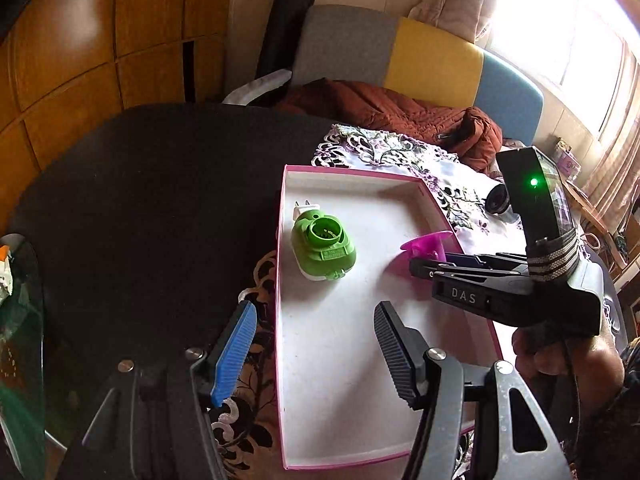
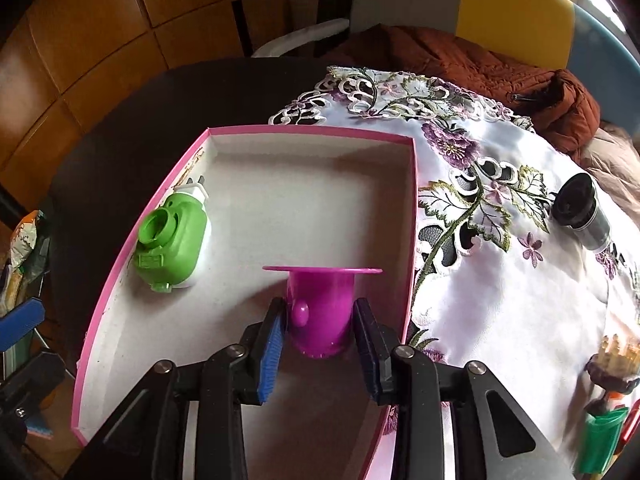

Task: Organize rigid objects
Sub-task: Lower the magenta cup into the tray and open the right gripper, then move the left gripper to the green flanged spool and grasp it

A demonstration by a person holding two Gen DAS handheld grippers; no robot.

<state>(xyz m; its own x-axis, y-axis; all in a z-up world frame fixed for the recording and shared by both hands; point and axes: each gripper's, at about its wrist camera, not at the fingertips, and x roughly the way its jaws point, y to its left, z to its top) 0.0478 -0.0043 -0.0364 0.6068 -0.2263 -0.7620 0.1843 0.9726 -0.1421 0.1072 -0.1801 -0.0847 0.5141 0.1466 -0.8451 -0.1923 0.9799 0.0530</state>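
Resting in the pink box (image 2: 413,208), magenta spool (image 2: 320,292) between right gripper's (image 2: 320,306) barely parted jaws, unclamped.

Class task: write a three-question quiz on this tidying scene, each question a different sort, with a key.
1. True or false: the green plug-in device lies inside the pink-edged box.
2. What sits between the right gripper fingers?
A. magenta flanged piece
B. black lens
3. Fill in: the black lens lies on the embroidered ____.

Key: 1 true; 2 A; 3 cloth.
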